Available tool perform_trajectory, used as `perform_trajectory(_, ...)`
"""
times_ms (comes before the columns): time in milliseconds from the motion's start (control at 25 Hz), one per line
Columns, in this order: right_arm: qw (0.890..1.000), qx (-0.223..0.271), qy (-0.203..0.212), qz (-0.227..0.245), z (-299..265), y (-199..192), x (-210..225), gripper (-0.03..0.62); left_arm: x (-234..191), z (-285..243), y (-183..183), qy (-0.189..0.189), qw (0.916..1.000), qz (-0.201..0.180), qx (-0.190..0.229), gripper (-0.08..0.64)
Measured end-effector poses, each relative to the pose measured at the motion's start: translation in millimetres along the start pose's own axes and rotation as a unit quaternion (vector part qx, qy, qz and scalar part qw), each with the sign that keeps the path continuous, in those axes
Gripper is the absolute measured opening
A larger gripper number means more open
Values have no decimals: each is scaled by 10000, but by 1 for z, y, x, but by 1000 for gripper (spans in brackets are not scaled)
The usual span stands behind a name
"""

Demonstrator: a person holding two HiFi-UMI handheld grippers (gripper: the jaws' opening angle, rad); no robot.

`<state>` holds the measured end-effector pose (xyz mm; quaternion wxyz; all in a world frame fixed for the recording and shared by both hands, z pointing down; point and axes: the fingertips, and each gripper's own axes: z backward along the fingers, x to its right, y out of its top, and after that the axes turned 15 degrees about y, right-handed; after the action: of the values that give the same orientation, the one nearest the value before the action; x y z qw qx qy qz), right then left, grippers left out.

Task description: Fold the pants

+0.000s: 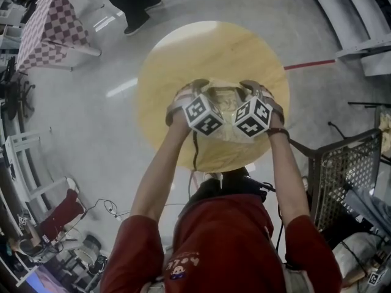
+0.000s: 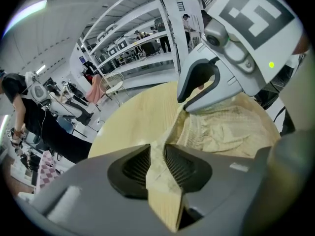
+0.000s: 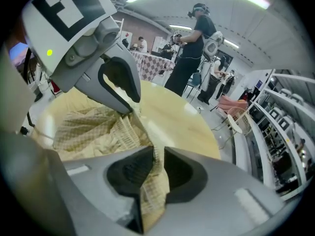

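pants [image 1: 223, 104] are bunched in a heap on the near half of the round wooden table [image 1: 208, 47], pale yellow check fabric, crumpled, not flat. both grippers are down at the heap, side by side, marker cubes facing the head camera. left gripper [image 2: 157, 163]: jaws parted a little, with a folded strip of the pants running up between the ribbed pads [image 2: 135, 168]; it looks loose rather than clamped. right gripper [image 3: 158, 168]: same story, a narrow gap, fabric draped against one pad and hanging through (a sliver of daylight shows on the other side). each gripper view shows the other gripper's tips sitting at the far edge of the heap. a person in dark clothes [image 3: 189, 48] stands beyond the table.
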<state>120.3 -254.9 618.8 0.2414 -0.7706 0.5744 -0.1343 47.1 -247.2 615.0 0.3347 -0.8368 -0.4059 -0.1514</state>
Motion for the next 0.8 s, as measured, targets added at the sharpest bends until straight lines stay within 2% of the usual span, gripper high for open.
perform_trajectory(280,9992,219,-316,-52,29,6,-7,77,-4,32,7,101,9996,157,203,129)
perform_trajectory(440,9989,258,-335,-180,33,13,-11,77,-16,44,9,200,9988,219,381,140)
perform_trajectory(560,9988,260,-280,-303,37,14,-12,111,-18,48,8,139,9990,216,367,167)
perform_trajectory(800,9979,403,-395,-325,50,15,-13,117,-20,56,9,219,9987,251,391,167)
